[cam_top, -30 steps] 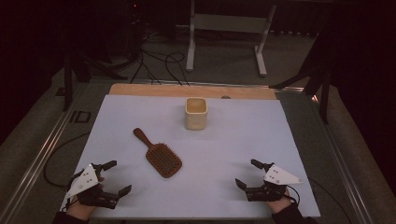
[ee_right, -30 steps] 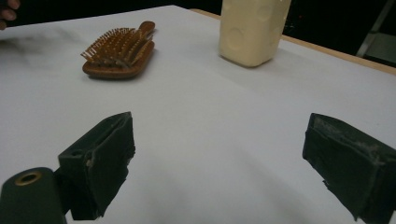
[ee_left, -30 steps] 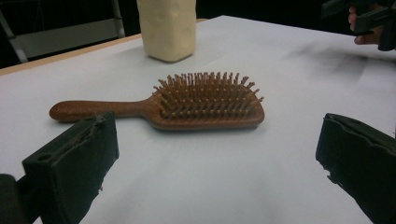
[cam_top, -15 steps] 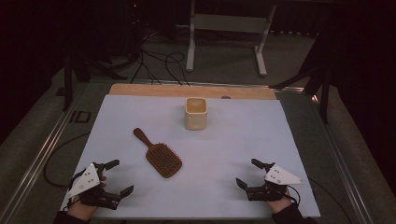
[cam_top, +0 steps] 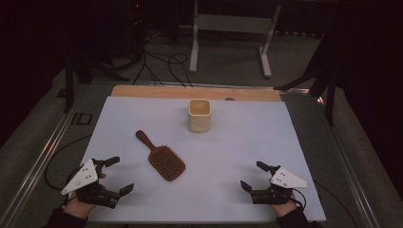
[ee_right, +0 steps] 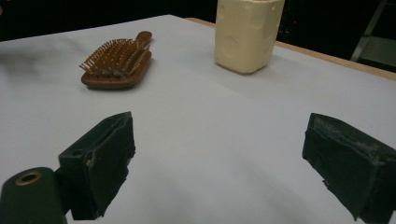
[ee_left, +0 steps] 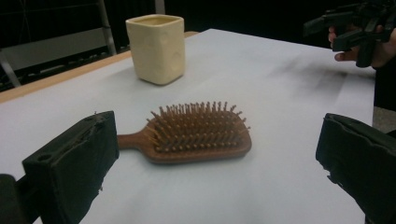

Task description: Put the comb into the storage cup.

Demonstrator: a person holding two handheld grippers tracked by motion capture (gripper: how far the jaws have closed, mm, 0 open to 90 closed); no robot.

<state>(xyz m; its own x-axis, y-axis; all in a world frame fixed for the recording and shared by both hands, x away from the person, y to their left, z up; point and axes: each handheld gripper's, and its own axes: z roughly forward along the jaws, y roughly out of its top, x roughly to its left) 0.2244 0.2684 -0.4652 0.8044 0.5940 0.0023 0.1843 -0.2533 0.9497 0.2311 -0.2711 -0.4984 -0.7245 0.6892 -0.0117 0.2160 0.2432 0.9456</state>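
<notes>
1. The wooden hairbrush lies bristles-up on the white table sheet, left of centre in the high view, its handle pointing toward the upper left of the frame.
2. The left gripper sits at the lower left of the high view, held in a hand; its jaws are spread wide and grasp nothing, with the hairbrush near them but apart.
3. In the left gripper view the hairbrush lies between and beyond the two black jaws.
4. The right gripper rests at the lower right of the high view, jaws likewise parted and empty, well apart from the hairbrush.
5. A cream square cup stands upright at the upper centre of the sheet, behind the hairbrush and not touching it.
</notes>
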